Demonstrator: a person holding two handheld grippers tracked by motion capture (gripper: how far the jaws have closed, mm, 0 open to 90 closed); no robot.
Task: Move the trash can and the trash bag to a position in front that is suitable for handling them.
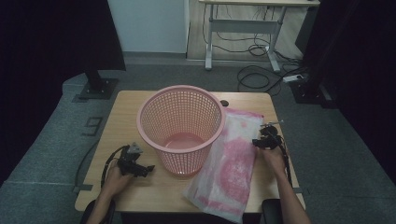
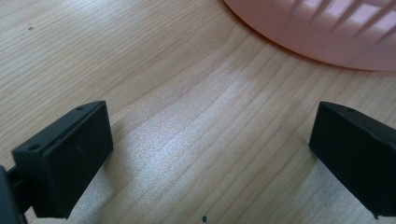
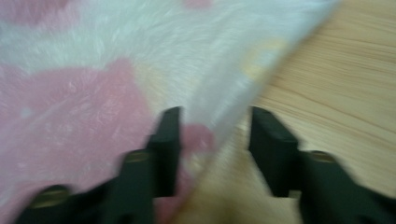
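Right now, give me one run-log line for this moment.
left gripper: open, on table by basket | right gripper: open, straddling towel edge, no grip yet | towel: flat beside basket

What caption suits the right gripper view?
Right hand-held gripper straddling the edge of a pink-and-white towel on the table.

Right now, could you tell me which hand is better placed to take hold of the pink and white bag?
The right. The right tool straddles the edge of the pink and white bag, jaws apart, not yet pressing it. The left tool rests open on the table across the pink basket.
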